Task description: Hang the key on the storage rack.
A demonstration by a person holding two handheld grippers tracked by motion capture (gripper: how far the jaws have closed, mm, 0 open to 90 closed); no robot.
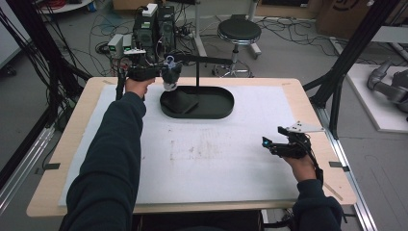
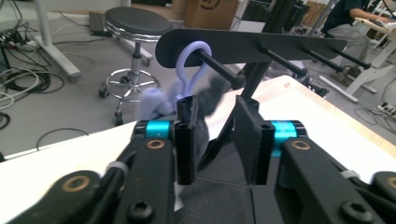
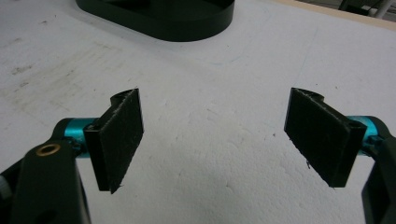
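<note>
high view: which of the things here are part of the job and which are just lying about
Part of the job:
- lilac loop with its plush toy
- black peg rack on its oval base
- left gripper, jaws apart

Lying about:
- right gripper, open over the white mat
- stool
- floor cables

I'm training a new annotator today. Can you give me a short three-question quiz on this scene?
1. True or false: the purple loop hangs on a peg of the black rack.
2. Which hand-held gripper is beside the rack: left or right?
3. What lies between the right hand-held gripper's pads? A) a cup B) nothing C) a cloth

Key: 1 true; 2 left; 3 B
</note>
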